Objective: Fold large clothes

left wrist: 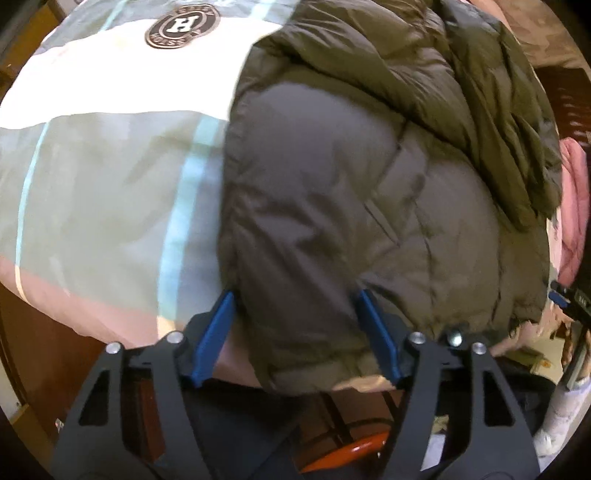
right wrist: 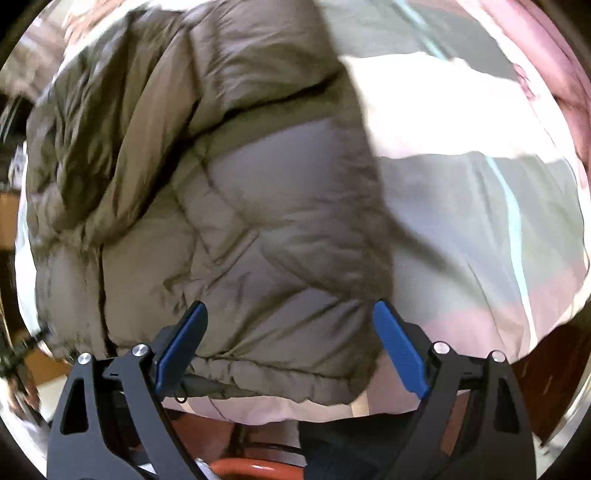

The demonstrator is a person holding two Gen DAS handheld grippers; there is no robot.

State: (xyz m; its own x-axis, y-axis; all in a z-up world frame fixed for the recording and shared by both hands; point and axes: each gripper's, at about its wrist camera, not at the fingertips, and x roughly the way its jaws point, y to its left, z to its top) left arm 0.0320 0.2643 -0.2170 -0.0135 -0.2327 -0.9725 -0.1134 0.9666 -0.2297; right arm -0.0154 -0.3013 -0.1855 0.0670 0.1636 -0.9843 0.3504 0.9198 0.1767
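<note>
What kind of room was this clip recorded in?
Most likely a bedroom. A puffy olive jacket lies on a bed's striped duvet printed with a round logo, and pink bedding or clothing is heaped at the side.

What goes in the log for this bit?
left gripper: open | right gripper: open | jacket: on bed, hem between fingers

A bedroom at home, as we read it.
We see a bed [left wrist: 96,192] under a striped quilt of grey, white, pink and pale blue, with a round "H" emblem [left wrist: 181,25] at 11 o'clock, a puffy olive jacket [left wrist: 362,184] lying on it, pink bedding [left wrist: 574,206] bunched at 3 o'clock, and dark wooden furniture [left wrist: 22,48] at 10 o'clock.
</note>
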